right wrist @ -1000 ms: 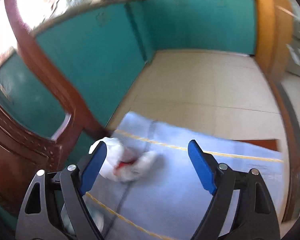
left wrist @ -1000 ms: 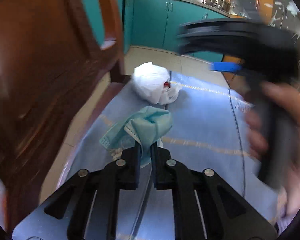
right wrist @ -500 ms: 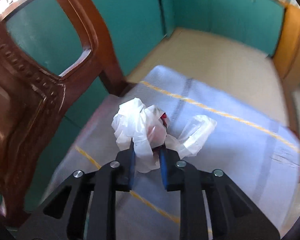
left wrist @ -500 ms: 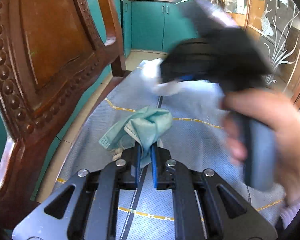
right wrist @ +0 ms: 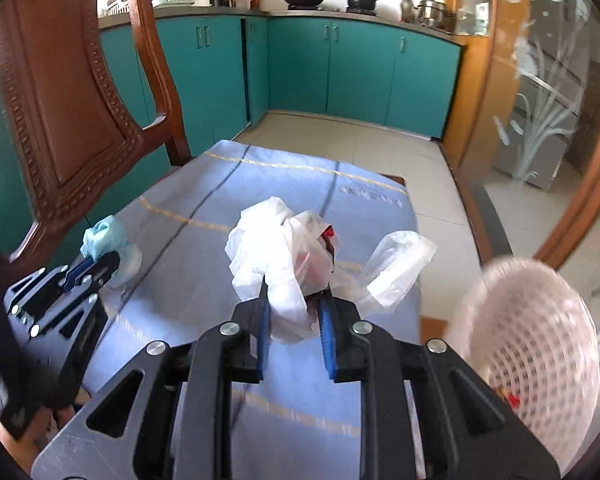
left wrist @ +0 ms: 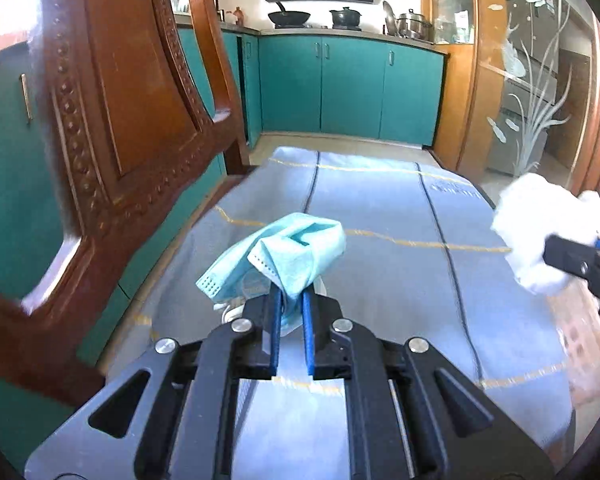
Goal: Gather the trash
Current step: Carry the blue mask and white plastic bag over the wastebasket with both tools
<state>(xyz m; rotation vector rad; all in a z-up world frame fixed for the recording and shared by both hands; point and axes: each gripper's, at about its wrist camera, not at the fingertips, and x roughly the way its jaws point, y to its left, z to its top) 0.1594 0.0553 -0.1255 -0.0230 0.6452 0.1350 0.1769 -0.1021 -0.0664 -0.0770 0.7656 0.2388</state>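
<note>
My left gripper [left wrist: 291, 300] is shut on a crumpled light-blue face mask [left wrist: 288, 252] and holds it above the blue tablecloth [left wrist: 380, 216]. My right gripper [right wrist: 294, 300] is shut on a white plastic bag [right wrist: 276, 252] with something red inside, lifted off the cloth. The bag also shows at the right edge of the left wrist view [left wrist: 540, 228]. The left gripper with the mask shows at the left of the right wrist view [right wrist: 100, 240].
A carved wooden chair back [left wrist: 112, 112] stands close on the left. A white mesh basket [right wrist: 536, 344] sits at the lower right beside the table. Teal kitchen cabinets [right wrist: 360, 76] and a glass partition [right wrist: 548, 92] lie beyond the tiled floor.
My right gripper closed on the white bag and lifted it off the far end of the cloth, carrying it back to the right. My left gripper kept hold of the mask.
</note>
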